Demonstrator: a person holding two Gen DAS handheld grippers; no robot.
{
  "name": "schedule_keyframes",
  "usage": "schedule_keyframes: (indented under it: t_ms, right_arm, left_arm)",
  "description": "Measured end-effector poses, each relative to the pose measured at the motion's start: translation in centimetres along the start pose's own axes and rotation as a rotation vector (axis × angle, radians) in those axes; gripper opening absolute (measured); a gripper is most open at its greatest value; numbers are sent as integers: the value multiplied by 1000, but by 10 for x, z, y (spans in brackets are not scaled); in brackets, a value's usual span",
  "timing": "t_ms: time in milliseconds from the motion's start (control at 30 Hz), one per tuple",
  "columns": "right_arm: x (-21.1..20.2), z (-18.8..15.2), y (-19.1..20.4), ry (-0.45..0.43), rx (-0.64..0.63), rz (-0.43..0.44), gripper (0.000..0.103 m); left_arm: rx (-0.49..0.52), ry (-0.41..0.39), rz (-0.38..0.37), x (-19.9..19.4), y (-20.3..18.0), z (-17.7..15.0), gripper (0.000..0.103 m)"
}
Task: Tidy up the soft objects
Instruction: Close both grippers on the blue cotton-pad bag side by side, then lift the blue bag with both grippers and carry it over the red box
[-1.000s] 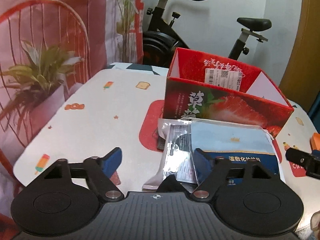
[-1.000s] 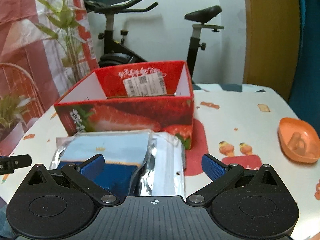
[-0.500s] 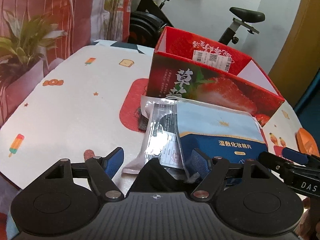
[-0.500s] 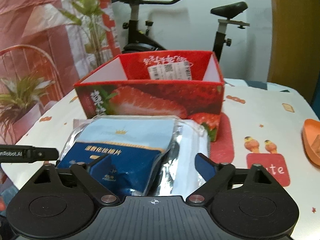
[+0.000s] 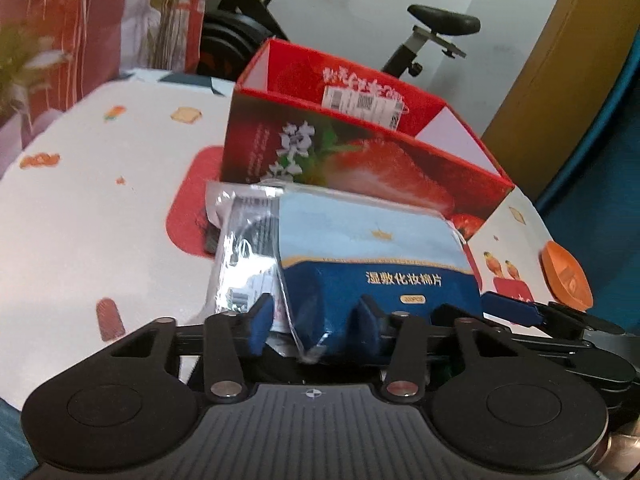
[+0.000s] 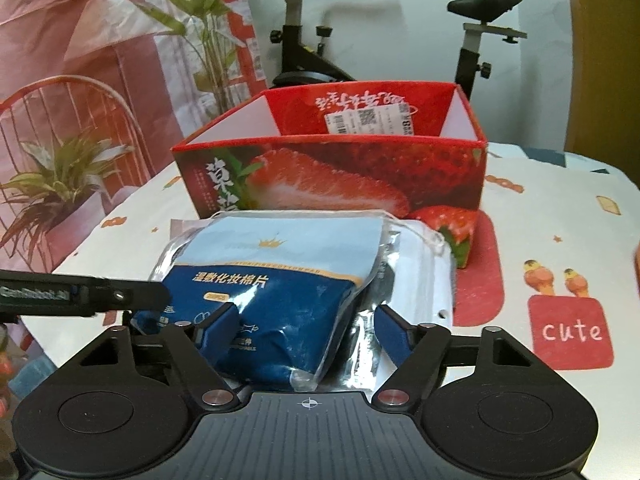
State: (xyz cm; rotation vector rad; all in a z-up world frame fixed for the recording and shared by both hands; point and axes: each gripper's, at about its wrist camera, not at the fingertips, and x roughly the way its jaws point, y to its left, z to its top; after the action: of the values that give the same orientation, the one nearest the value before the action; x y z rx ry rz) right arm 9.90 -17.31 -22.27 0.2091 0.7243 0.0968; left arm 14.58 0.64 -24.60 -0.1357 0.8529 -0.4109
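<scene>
At nine o'clock of the stack in the left wrist view, the table is bare printed cloth, so we read the packets as gathered in one pile for a single lift. Just right of that lies a silvery foil packet, half under the blue cotton-pad bag, and both butt against the near wall of the strawberry box at twelve o'clock; we judge the open-topped box to be where the soft things should go, which would explain why the pile sits right in front of it. Our left gripper has the bag's near left corner between its jaws, which are closing; the pads look to be at the plastic, but we cannot tell whether they press yet. In the right wrist view, our right gripper straddles the bag's right half and the foil and white packets beside it, jaws also closing and not visibly clamped. We take both grippers on one soft bag as a way to stop it sagging. At three o'clock an orange dish sits well apart.
</scene>
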Motion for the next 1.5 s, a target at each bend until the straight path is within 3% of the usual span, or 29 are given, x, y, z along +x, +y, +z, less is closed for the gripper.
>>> schedule_keyframes:
  t_ms: [367, 733, 933, 1033, 1100, 1300, 1500]
  right_arm:
    - [8, -3, -4, 22, 38, 77, 51]
    - [10, -4, -2, 24, 40, 75, 50]
    - [14, -5, -10, 40, 115, 96, 49]
    - [14, -5, -7, 38, 108, 92, 43]
    - [11, -2, -3, 37, 97, 89, 39]
    - [-15, 20, 5, -30, 56, 102, 37]
    - [-51, 71, 1, -119, 21, 112, 37]
  left_arm:
    - [-139, 43, -139, 16, 15, -3, 43]
    - [-129, 33, -143, 21, 12, -7, 44]
    - [-148, 34, -148, 22, 14, -6, 46]
    - [-127, 33, -134, 20, 9, -4, 46]
    - [-86, 19, -119, 13, 3, 0, 46]
    - [-26, -60, -149, -18, -12, 28, 46]
    - [40, -142, -170, -52, -44, 82, 46]
